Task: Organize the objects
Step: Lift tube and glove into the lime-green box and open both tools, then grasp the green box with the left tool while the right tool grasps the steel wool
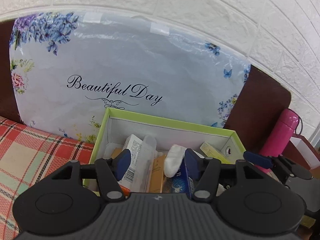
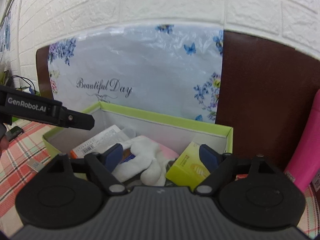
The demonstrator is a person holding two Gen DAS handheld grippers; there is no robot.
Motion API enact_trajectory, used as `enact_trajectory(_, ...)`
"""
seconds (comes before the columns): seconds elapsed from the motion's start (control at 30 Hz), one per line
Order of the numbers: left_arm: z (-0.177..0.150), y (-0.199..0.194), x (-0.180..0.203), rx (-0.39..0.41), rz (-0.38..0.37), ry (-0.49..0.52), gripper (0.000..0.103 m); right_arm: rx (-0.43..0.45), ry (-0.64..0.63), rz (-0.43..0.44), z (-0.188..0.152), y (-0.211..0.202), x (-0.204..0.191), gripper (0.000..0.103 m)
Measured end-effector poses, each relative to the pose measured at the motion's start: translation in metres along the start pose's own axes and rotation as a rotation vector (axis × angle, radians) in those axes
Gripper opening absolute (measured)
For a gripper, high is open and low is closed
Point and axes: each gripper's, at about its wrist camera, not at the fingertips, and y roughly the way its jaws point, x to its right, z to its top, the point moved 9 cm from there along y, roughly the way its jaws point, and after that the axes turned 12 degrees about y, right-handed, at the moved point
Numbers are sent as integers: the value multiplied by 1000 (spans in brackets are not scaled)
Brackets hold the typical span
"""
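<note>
Both grippers, L (image 1: 157,163) & R (image 2: 161,156), are hovering w/ jaws released over green box (image 1: 170,123) holding white sock (image 2: 144,160).

One green box (image 2: 230,138) — one pink flask (image 2: 304,150) — one white sock (image 2: 148,160).

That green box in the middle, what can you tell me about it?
The box is an open, lidless carton, seemingly cardboard, lime green outside and on the rim, white inside. It sits on a plaid cloth before a floral bag. Inside lie a white sock, a yellow carton and other small packets. Both tools hover open above it.
</note>
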Motion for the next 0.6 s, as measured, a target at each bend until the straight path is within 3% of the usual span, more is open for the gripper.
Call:
enact_trajectory(0.13, 4, -23, 14, 3, 4, 18, 69, 61, -20, 9, 11, -30, -9, 100)
enact_trajectory(0.23, 3, -43, 22, 5, 25, 30, 73, 99, -38, 11, 13, -52, -15, 103)
enact_trajectory(0.6, -32, -96, 48, -2, 68, 95, 78, 99, 28, 28, -15, -126, -16, 103)
